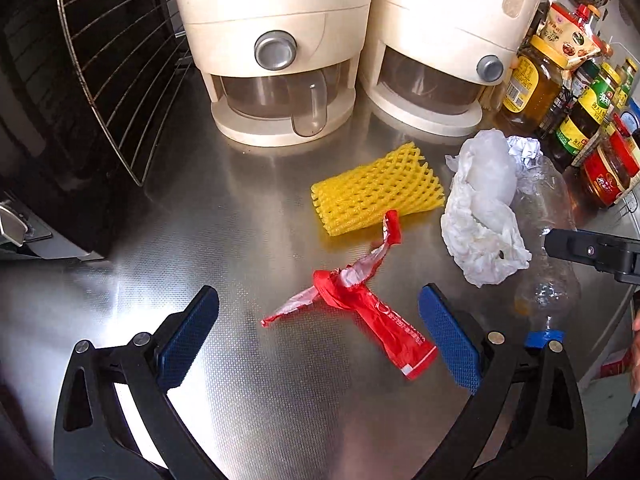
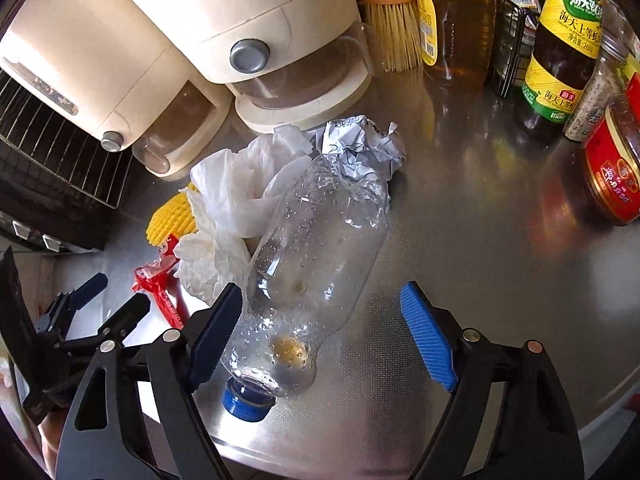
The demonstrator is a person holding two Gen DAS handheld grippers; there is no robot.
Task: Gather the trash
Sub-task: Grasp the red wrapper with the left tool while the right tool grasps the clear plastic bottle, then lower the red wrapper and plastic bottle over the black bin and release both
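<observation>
Trash lies on a steel counter (image 1: 248, 208). A red wrapper (image 1: 360, 300) lies between the fingers of my open left gripper (image 1: 318, 308), untouched. Behind it lie a yellow foam net (image 1: 376, 190), a crumpled white tissue (image 1: 480, 216) and a ball of crumpled paper (image 1: 522, 148). A clear plastic bottle (image 2: 316, 264) with a blue cap (image 2: 246, 400) lies on its side between the fingers of my open right gripper (image 2: 322, 308); the left finger (image 2: 216, 340) is close beside it. The tissue (image 2: 232, 192), crumpled paper (image 2: 360, 144), net (image 2: 172, 216) and wrapper (image 2: 160, 280) show behind.
Two cream dispensers (image 1: 276, 48) (image 1: 448, 40) stand at the back. A wire rack (image 1: 116, 60) is at the left. Sauce bottles and jars (image 2: 560, 40) crowd the right, with a brush (image 2: 392, 24). The counter's front edge (image 2: 600, 412) is near.
</observation>
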